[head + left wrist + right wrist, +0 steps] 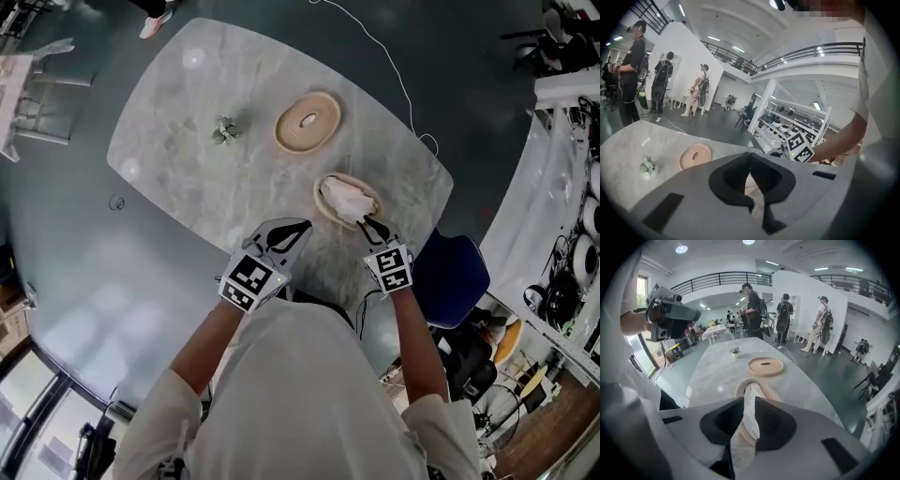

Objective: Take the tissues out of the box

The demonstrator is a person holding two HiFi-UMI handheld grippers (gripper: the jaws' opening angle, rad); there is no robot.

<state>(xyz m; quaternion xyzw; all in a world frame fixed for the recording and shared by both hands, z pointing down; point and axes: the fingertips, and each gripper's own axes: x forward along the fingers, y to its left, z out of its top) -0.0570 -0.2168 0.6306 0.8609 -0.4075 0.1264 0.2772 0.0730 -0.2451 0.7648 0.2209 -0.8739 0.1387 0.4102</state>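
Evidently the lid [307,121] lies apart, farther up the table [187,141], so the box [319,192] stands open. The tissues [345,199] sit bunched in it, one end pinched in the closed jaws of the right gripper [375,228], ready, I judge, for lifting out. The left gripper [298,228], jaws together and empty, hangs beside it. The table is pale marble with a small plant [224,130]. Around it is a bright hall where people stand.
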